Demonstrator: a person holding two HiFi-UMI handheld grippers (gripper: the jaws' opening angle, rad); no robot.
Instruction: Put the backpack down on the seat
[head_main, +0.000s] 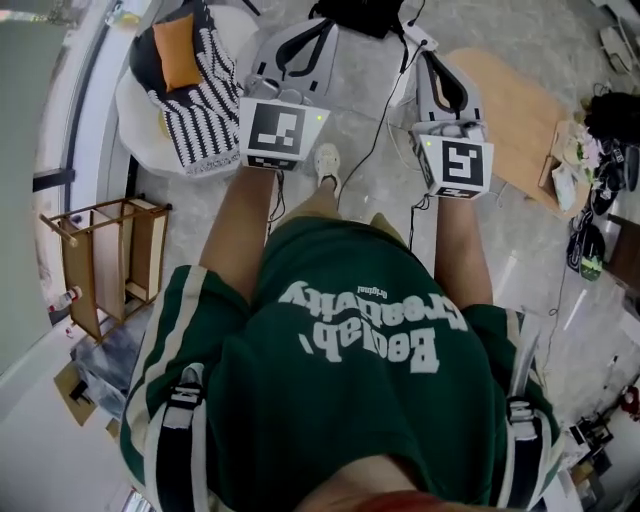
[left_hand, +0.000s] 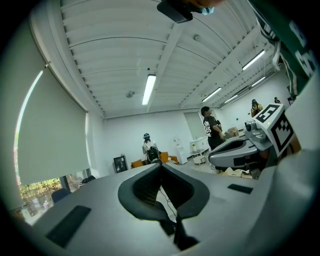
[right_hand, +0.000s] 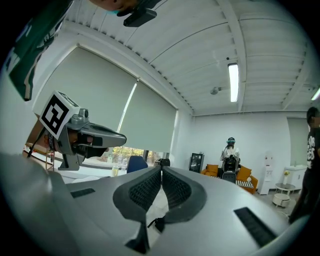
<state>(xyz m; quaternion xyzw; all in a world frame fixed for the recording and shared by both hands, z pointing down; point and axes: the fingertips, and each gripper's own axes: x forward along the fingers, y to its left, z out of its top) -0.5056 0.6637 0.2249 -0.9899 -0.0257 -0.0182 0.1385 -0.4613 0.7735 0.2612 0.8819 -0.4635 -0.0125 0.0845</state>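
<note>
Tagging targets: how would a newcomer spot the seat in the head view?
Start at the wooden rack on the left. Just beyond it stands the seat, a white round chair. Only it carries an orange cushion and a black-and-white striped throw.

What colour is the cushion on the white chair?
Orange. The cushion shows best in the head view.

White ceiling (left_hand: 115, 45), tube light (left_hand: 149, 89), blind-covered window (right_hand: 145, 127), orange sofa (right_hand: 243, 175), wooden rack (head_main: 78, 272), pale floor (head_main: 385, 190).
</note>
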